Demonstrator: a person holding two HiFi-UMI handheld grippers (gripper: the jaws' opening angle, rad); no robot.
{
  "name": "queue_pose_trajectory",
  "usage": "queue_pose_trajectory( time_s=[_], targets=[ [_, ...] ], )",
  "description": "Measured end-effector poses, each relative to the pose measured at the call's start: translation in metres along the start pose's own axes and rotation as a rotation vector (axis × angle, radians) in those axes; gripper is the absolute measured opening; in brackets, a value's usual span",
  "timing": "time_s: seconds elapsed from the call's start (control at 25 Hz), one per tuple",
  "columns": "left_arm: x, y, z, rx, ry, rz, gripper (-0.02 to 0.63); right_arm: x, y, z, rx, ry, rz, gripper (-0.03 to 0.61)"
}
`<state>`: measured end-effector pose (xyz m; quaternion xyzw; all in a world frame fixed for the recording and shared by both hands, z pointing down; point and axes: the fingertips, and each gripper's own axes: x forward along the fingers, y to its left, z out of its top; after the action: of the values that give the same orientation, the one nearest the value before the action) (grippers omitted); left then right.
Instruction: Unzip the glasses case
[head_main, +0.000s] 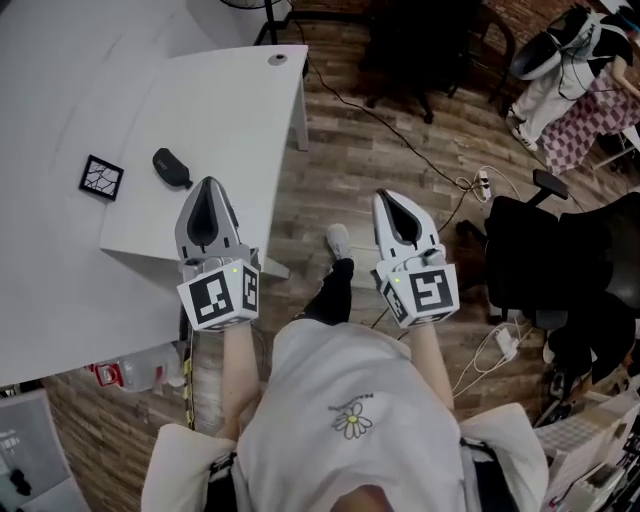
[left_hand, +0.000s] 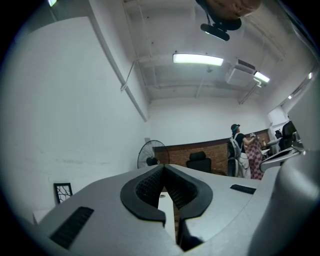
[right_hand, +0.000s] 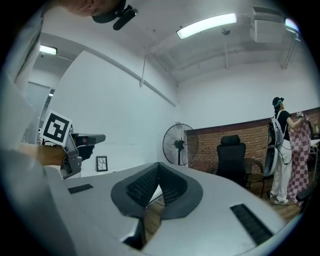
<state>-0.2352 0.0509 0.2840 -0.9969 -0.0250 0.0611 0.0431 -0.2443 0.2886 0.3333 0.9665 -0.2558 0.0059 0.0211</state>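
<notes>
The glasses case (head_main: 172, 167), a small dark oval pouch, lies on the white table (head_main: 230, 110) beside a black square tile (head_main: 101, 177). My left gripper (head_main: 208, 186) is held over the table's near edge, just right of the case and not touching it, shut with nothing in it. My right gripper (head_main: 385, 198) hangs over the wooden floor to the right of the table, also shut and empty. In the left gripper view the pads (left_hand: 150, 186) meet at the tip and the case is out of sight. In the right gripper view the pads (right_hand: 142, 186) meet too.
A round grommet (head_main: 277, 59) sits near the table's far corner. On the floor are cables and a power strip (head_main: 483, 184), black office chairs (head_main: 545, 260) and my foot (head_main: 338, 240). A standing fan (right_hand: 180, 144) and a person (right_hand: 280, 150) stand further back.
</notes>
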Motion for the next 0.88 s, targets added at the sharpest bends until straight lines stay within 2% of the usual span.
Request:
queue_pose_trajectory(
  time_s=[0.24,0.56,0.72,0.88],
  targets=[
    [0.09,0.009,-0.017,0.027,-0.021,0.071,0.014,0.08,-0.029,-0.002,-0.044,-0.026,0.093,0.005],
    [0.209,0.023,-0.035,0.057,0.03,0.201,0.014,0.221,-0.083,0.006,-0.079,-0.035,0.29,0.005],
    [0.239,0.048,-0.035,0.072,0.021,0.299,0.014,0.283,-0.083,0.011,-0.095,-0.034,0.395,0.005],
    [0.229,0.069,-0.032,0.094,0.036,0.424,0.014,0.327,-0.066,0.019,-0.098,-0.058,0.519,0.005]
  ],
)
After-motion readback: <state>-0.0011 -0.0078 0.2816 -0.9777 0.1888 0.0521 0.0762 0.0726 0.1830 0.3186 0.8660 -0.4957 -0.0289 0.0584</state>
